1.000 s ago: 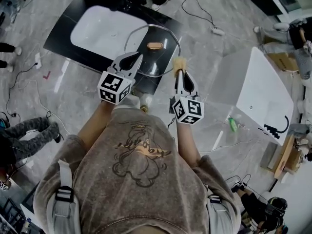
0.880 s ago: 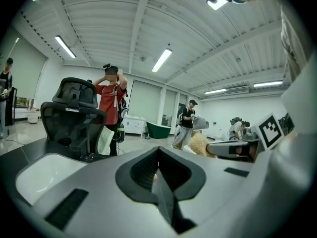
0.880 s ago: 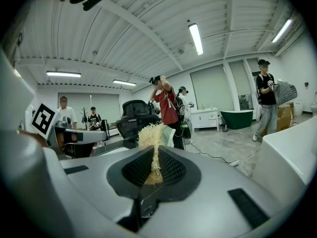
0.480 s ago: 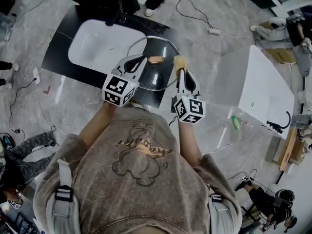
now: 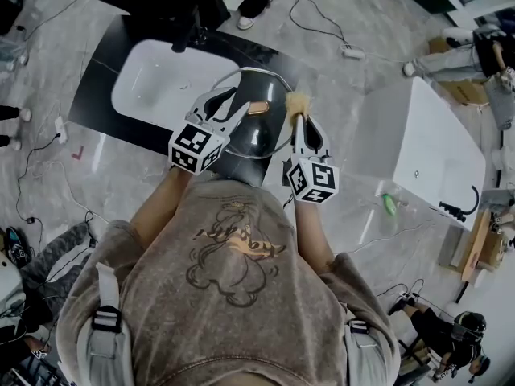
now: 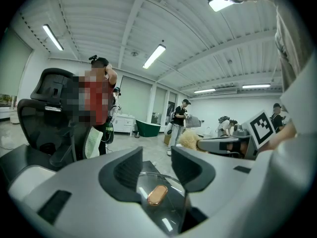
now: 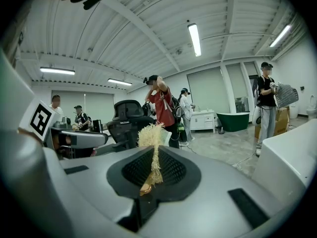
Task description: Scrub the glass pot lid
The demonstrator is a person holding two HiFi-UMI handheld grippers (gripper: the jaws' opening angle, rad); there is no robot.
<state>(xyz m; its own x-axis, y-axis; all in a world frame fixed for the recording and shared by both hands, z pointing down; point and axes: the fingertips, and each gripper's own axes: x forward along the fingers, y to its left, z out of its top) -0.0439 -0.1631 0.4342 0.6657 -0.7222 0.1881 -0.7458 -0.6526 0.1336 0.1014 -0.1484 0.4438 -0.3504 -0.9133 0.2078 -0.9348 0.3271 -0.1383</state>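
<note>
The lid (image 5: pixel 257 139) lies flat on the black tabletop (image 5: pixel 98 87), just right of the sink (image 5: pixel 161 71). My left gripper (image 5: pixel 228 103) hangs over it with its fingers opening. The knob (image 5: pixel 258 108) sits between them, not squeezed. My right gripper (image 5: pixel 298 123) pinches the brush (image 5: pixel 298 101) tight at the lid's right rim. Nothing holds the lid now, so a hard rub could push it off the tabletop's edge. The thin brush could also twist out of my fingers.

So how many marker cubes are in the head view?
2. One cube is on the left gripper, whose jaws are opening with the glass pot lid between them; the other on the right gripper, shut on the scrubber.
</note>
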